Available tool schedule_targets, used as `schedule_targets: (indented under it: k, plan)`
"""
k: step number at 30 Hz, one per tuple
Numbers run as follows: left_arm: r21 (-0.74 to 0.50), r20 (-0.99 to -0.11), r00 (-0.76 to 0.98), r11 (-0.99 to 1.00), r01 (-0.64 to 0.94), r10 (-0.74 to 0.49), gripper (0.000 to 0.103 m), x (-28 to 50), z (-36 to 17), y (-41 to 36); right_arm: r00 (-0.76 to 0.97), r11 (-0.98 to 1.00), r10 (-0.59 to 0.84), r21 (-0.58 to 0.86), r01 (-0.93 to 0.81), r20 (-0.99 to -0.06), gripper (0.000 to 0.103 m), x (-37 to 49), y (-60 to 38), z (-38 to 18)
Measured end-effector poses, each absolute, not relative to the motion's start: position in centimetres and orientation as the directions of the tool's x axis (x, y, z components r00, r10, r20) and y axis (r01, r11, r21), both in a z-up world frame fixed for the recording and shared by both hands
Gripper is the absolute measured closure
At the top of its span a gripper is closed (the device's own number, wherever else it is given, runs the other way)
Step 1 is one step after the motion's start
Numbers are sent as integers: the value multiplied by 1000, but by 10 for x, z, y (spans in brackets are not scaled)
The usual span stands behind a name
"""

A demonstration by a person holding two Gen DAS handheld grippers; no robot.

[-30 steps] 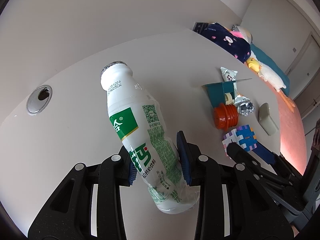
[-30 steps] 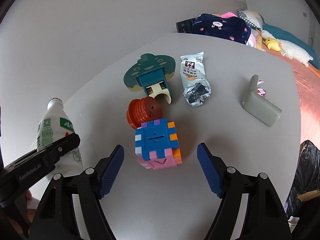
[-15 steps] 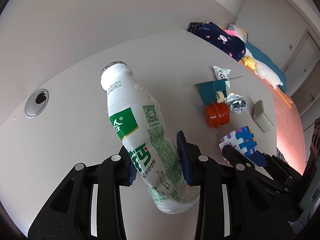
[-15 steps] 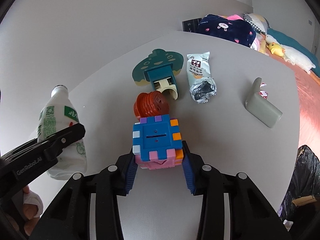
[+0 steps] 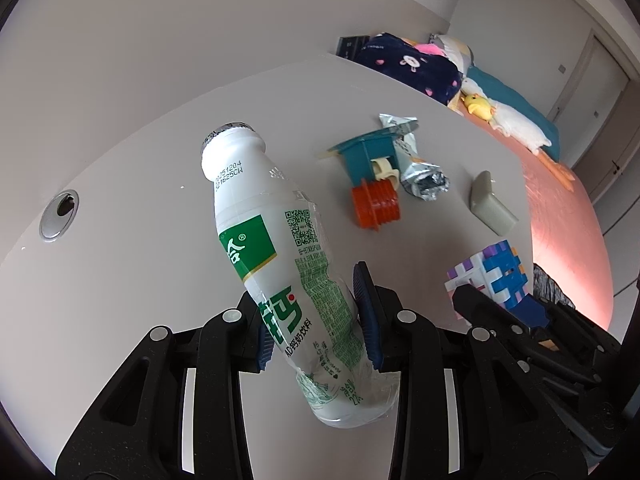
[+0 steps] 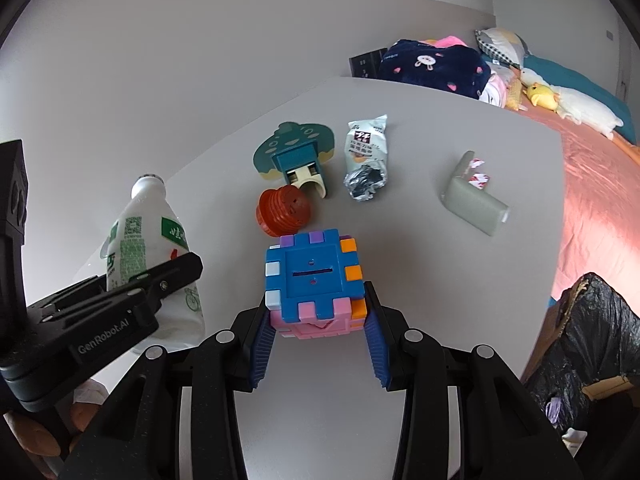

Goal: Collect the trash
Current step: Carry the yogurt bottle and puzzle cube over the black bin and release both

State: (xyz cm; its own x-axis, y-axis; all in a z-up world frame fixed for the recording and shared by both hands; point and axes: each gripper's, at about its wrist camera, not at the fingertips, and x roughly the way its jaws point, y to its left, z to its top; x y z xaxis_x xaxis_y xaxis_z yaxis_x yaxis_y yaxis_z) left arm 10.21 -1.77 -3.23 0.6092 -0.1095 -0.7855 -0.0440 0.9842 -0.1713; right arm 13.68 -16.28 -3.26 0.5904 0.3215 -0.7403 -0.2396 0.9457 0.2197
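Grey table (image 6: 400, 240) is seen under everything, and the orange ribbed part (image 6: 283, 210) near its middle is taken as landmark. White milk-drink bottle (image 5: 280, 264) is clamped tilted in the left gripper (image 5: 316, 320), lifted off the table to the left of that part. Just in front of the part, the multicoloured puzzle cube (image 6: 316, 284) is gripped between the pads of the right gripper (image 6: 318, 340). Directly behind it lies a teal toy (image 6: 296, 156); behind and to the right, a torn foil snack wrapper (image 6: 366, 160). Farther right rests a grey block (image 6: 474, 204), possibly a case.
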Motion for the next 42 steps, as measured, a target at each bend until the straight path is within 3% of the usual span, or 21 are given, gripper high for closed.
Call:
schedule_targets:
  k: [18, 42]
  plan:
    - [-167, -775, 609, 984, 58, -167, 69, 66, -16, -82, 638, 951, 308, 235, -199, -705, 61, 84, -224, -13]
    - [-174, -769, 564, 948, 267, -300, 68, 51, -8, -184, 696, 974, 179, 226, -25, -695, 61, 32, -322, -9]
